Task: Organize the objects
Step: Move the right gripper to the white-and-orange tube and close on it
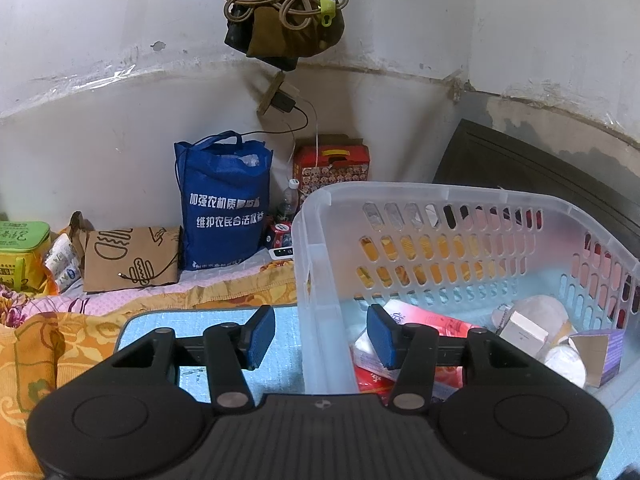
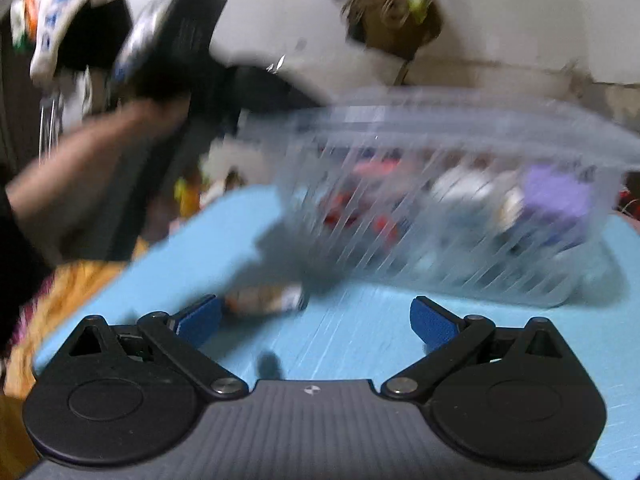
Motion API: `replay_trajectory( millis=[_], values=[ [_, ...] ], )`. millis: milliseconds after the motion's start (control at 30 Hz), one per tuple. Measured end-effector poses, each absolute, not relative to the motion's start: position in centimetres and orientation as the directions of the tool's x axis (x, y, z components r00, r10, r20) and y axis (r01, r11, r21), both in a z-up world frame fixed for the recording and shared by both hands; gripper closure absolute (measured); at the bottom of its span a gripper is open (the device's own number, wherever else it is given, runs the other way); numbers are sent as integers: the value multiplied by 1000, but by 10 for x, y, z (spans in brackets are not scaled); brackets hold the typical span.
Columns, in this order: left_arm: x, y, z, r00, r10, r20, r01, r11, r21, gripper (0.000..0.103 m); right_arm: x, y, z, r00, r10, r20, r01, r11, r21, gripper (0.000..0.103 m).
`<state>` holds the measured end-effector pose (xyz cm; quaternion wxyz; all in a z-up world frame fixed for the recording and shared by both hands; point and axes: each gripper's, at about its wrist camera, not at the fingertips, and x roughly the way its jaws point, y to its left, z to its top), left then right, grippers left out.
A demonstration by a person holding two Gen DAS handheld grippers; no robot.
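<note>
One small packet (image 2: pixel 264 300) lies on the blue mat (image 2: pixel 360 344) just ahead of the right gripper (image 2: pixel 316 320), close to its left finger, and it looks like the next thing to go into the clear plastic basket (image 1: pixel 400 196). That gripper's fingers are spread as wide as they go and hold nothing. The right wrist view is smeared, so what the packet is cannot be told.

The left gripper (image 1: pixel 320 338) sits at the basket's near corner with its fingers partly open, one outside the wall and one inside; whether the pads press on the wall cannot be told. It is probably there to steady the basket.

To do this step well, centre the open fingers over the packet (it sits off to the left now), come down until the pads straddle it on the mat, then close gently. Lift it clear of the rim before crossing. Inside already lie a red pack (image 1: pixel 424 320), a white box (image 1: pixel 522 332) and a purple carton (image 1: pixel 600 354), so aim for a bare spot near the middle.
</note>
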<state>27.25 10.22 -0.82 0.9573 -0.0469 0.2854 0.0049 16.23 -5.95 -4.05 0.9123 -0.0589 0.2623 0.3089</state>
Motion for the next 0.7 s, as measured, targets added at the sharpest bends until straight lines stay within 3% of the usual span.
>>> replay_trajectory(
  millis=[267,433,533,700],
  values=[
    [273,102,-8,833,-21,-552,-33,996,-87,48,170,-14,-47,584,528,-616,-665,747,8,1],
    [273,102,-9,830,-28,-557,-26,996,-90,48,177,-4,-50,575,520,-632,-661,750,16,2],
    [273,102,-9,831,-33,-556,-22,996,-91,48,176,-2,-50,577,520,-630,-663,748,11,6],
    [274,101,-8,828,-35,-560,-16,996,-86,48,171,4,-51,600,501,-624,-669,742,-47,20]
  ],
)
